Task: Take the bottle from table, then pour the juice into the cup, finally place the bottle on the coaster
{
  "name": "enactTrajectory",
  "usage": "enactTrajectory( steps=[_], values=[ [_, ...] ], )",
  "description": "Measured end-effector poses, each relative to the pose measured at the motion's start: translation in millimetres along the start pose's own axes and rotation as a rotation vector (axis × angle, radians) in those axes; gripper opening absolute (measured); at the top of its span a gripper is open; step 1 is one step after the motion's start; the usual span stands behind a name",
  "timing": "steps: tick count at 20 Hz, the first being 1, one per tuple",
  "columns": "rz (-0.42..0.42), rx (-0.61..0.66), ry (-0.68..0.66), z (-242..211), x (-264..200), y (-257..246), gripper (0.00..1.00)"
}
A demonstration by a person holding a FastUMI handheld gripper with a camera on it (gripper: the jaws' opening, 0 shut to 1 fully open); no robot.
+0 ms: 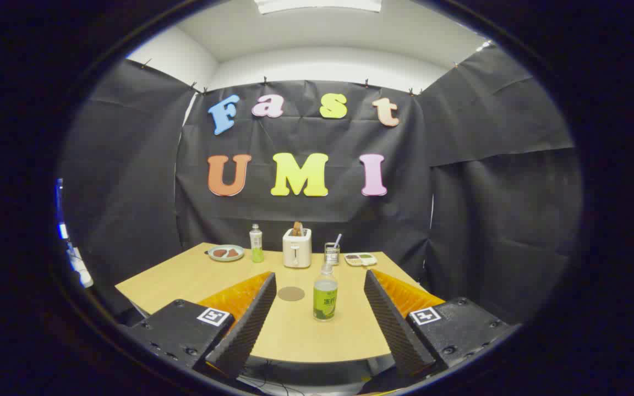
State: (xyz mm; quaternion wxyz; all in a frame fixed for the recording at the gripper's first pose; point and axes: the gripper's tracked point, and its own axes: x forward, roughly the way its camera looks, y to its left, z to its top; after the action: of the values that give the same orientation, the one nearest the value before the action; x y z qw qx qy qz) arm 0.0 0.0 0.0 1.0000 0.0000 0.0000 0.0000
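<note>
A clear bottle [325, 293] with a green label and pale juice stands upright on the wooden table [196, 275], between and just ahead of my fingers. A round brown coaster [291, 293] lies flat to its left, near the left finger. My gripper [320, 278] is open, fingers spread wide on either side of the bottle and not touching it. A metal mesh cup [332, 253] with a straw in it stands farther back, beyond the bottle.
Along the far edge of the table stand a plate with food [225, 252], a second bottle with green liquid [256, 243], a white toaster [296, 248] with bread in it, and a small white tray [360, 259]. The table's near edge lies just under my fingers.
</note>
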Motion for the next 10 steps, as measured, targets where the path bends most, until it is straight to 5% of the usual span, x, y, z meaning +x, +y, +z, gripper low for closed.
enactTrajectory(
  steps=[10],
  values=[
    [0.005, 0.033, 0.036, -10.2, 12.1, -2.1, 1.0]
  ],
)
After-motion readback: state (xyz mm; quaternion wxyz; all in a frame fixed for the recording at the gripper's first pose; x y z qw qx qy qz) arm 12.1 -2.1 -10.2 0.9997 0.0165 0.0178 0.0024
